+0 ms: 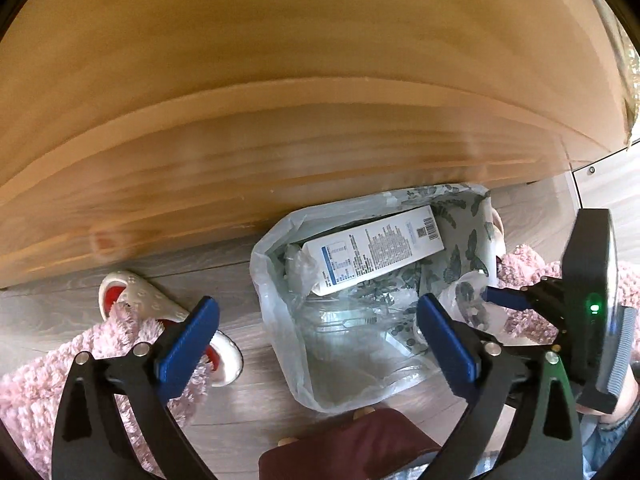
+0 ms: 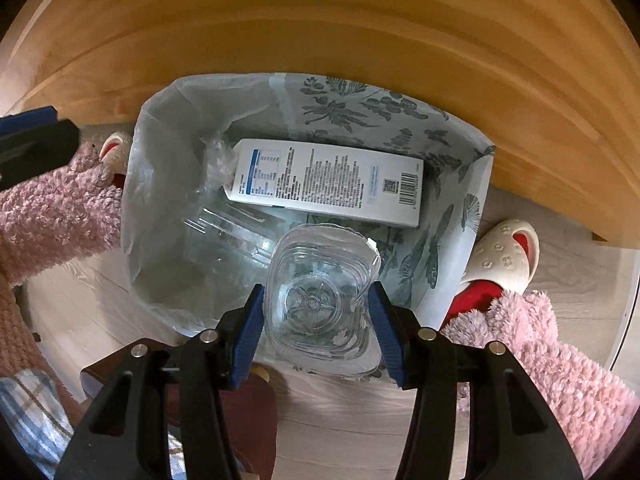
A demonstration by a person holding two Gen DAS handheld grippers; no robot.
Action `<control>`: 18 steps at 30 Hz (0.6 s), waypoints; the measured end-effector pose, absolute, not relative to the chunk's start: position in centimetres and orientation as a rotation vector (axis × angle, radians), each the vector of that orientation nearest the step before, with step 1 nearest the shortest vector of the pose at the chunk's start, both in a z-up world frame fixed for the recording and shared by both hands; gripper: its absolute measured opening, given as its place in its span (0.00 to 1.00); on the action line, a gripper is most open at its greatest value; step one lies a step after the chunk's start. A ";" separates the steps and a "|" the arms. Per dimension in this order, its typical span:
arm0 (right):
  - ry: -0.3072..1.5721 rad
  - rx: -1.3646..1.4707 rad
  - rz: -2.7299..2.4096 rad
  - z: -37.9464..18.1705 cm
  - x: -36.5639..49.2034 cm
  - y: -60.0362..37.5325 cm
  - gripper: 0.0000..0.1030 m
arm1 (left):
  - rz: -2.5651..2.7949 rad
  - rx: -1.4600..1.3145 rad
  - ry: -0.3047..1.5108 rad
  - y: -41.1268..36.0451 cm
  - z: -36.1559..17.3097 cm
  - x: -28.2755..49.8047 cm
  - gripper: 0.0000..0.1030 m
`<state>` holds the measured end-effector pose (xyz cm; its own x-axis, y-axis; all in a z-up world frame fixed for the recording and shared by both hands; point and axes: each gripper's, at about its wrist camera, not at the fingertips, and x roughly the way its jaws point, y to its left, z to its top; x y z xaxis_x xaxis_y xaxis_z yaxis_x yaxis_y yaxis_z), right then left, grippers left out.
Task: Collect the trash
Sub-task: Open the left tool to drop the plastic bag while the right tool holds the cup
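Trash bin liner, a translucent white plastic bag (image 2: 160, 216) with a leaf-and-butterfly print on one side, stands open on the grey wood-look floor (image 2: 340, 420) right against the light wooden furniture panel (image 2: 320, 20).

Inside the bag: white rectangular carton with blue label and barcode (image 2: 328, 180) lying flat at 12 o'clock, crinkled clear plastic (image 2: 224, 240) at 9 o'clock under it.

Right gripper (image 2: 318, 320) – jaws closed on a clear ribbed plastic container (image 2: 320, 288), blue pads pressing both its sides, container base facing the camera, held over the bag's near rim at 6 o'clock.

Left gripper (image 1: 320, 344) – jaws spread wide, nothing between them, hanging above the bag's near-left edge. In the left wrist view the right gripper sits at 3 o'clock, green LED lit on its body.

White clog slippers with red lining flank the bag, one each side (image 2: 504, 256) (image 1: 160, 304), fluffy pink trouser legs (image 2: 552, 360) above them. Dark maroon flat object (image 1: 352, 444) at 6 o'clock, just beside the bag – cannot tell what it is.
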<state>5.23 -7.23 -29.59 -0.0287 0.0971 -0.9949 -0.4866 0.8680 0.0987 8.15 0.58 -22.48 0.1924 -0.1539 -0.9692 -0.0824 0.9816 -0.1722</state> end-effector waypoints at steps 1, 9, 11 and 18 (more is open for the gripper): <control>1.517 -0.322 0.477 -29.6 5.3 -7.2 0.50 | -0.048 -0.208 1.377 0.7 -22.4 8.1 0.93; 1.534 -0.389 0.453 -32.2 5.9 -6.5 0.50 | -0.014 -0.295 1.440 2.1 -23.7 8.3 0.93; 1.529 -0.413 0.450 -32.8 5.8 -6.2 0.50 | -0.009 -0.319 1.447 2.5 -23.9 8.4 0.93; 1.533 -0.449 0.466 -35.6 5.5 -5.2 0.50 | -0.014 -0.409 1.470 3.3 -24.7 8.8 0.93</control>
